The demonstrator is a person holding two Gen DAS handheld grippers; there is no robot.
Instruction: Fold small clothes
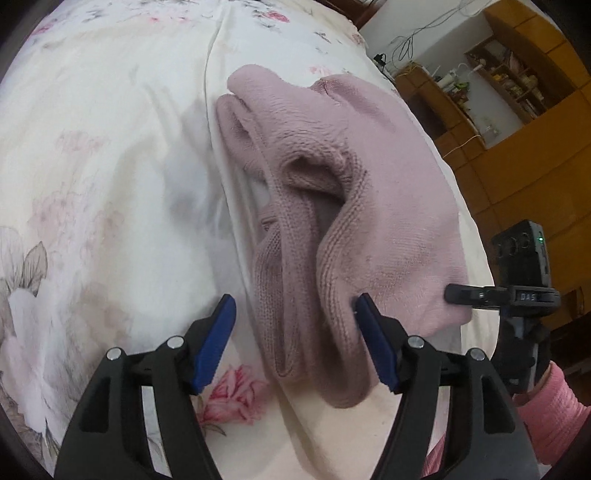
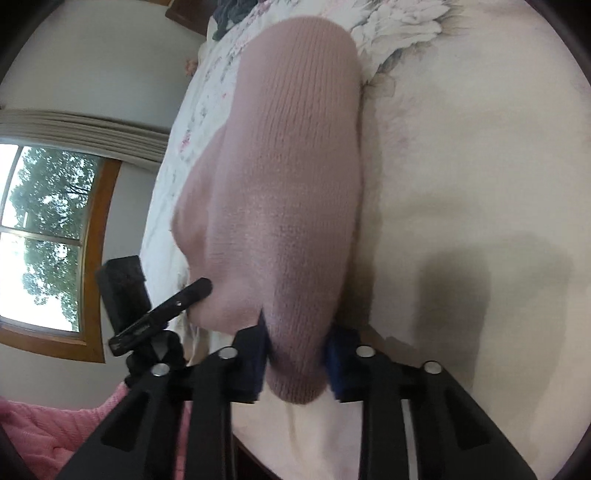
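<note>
I see a bed under a cream floral bedspread (image 1: 110,155). Past its far edge stand wooden shelves (image 1: 509,81) full of clutter, with cables on the pale wall (image 1: 413,26). Daylight and trees show through 1 wood-framed window (image 2: 44,236).

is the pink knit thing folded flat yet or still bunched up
Still bunched: the dusty-pink knitted garment shows loose rolls and an open hollow, and the right tool grips one end.

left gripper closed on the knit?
No: the left gripper is open, its blue fingers spread either side of the pink knit.
</note>
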